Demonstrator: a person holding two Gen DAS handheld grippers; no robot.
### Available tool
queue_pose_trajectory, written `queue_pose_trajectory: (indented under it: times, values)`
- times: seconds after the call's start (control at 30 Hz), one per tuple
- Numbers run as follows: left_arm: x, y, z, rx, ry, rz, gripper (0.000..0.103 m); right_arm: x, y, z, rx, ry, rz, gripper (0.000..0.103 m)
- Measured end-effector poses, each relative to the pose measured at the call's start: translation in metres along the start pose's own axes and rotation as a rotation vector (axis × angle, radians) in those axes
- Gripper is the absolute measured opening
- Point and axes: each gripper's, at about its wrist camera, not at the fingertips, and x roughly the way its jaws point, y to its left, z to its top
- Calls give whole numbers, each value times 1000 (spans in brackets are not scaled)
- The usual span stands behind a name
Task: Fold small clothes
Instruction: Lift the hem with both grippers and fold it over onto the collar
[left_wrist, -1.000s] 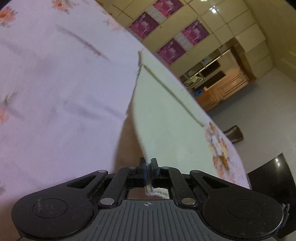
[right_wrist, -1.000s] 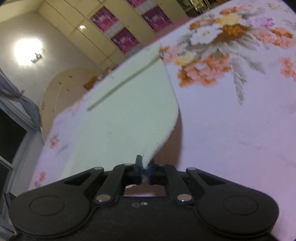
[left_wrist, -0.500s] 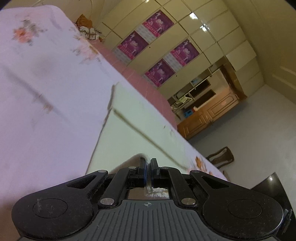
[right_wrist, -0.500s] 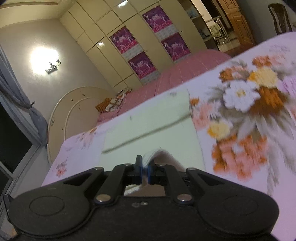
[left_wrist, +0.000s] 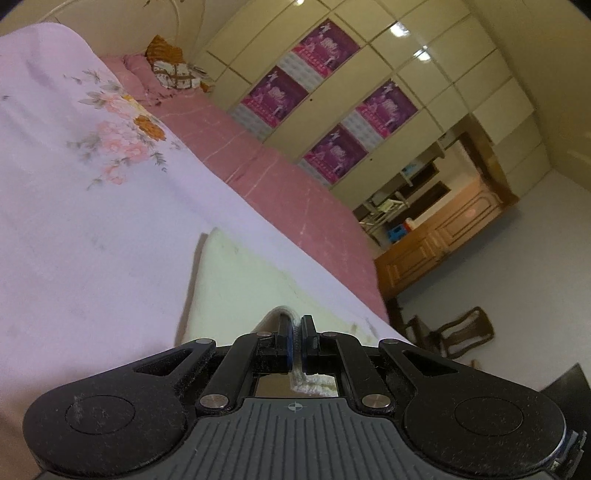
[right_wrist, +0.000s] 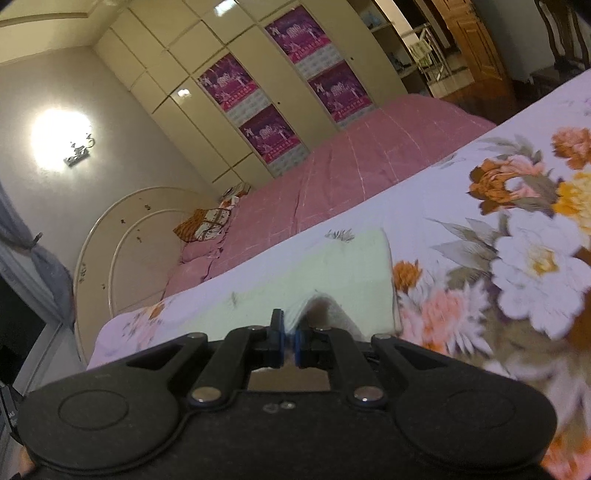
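Observation:
A pale green cloth (left_wrist: 236, 288) lies on the floral bedsheet (left_wrist: 92, 221), its near part doubled over toward the far edge. My left gripper (left_wrist: 294, 332) is shut on one corner of it, and a white hem shows behind the pads. In the right wrist view the same pale green cloth (right_wrist: 325, 266) lies ahead on the floral bedsheet (right_wrist: 498, 295). My right gripper (right_wrist: 289, 330) is shut on its other near corner, which rises in a small peak at the fingertips.
A pink quilt (left_wrist: 280, 184) with pillows (left_wrist: 170, 70) covers the far side of the bed. Behind it stand a cream wardrobe with purple posters (right_wrist: 266, 110), a rounded headboard (right_wrist: 125, 236), a wooden cabinet (left_wrist: 443, 236) and a chair (left_wrist: 454, 332) on the floor.
Both grippers have carried their cloth corners forward over the cloth, toward its far edge. The lifted sheet of cloth has dropped low, folded onto itself.

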Motion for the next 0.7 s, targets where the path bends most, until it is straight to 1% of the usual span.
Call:
queue_pose_trajectory:
  times: [0.13, 0.3, 0.4, 0.5, 0.53, 0.57, 0.6, 0.63, 0.67, 0.7]
  values:
    - [44, 3, 18, 8, 16, 33, 4, 43, -16, 15, 19, 30, -3, 6]
    - [92, 10, 26, 39, 55, 80, 4, 89, -32, 26, 32, 66, -4, 6]
    - [111, 16, 26, 59, 62, 93, 4, 111, -39, 30, 44, 81, 1, 6]
    - [119, 18, 24, 81, 36, 71, 5, 131, -45, 33, 35, 101, 7, 7]
    - [123, 18, 25, 80, 45, 78, 6, 136, -46, 33, 24, 104, 12, 13]
    - [125, 20, 25, 73, 50, 79, 27, 139, -47, 34, 9, 100, 13, 23]
    - [124, 21, 26, 68, 39, 74, 63, 140, -47, 35, -3, 85, 10, 28]
    - [120, 19, 27, 82, -7, 93, 76, 139, -46, 35, -11, 63, 7, 37]
    - [116, 17, 27, 103, -44, 102, 79, 137, -47, 36, -14, 46, 7, 43]
    - [114, 17, 30, 117, -54, 84, 79, 134, -47, 37, -13, 27, 13, 43]
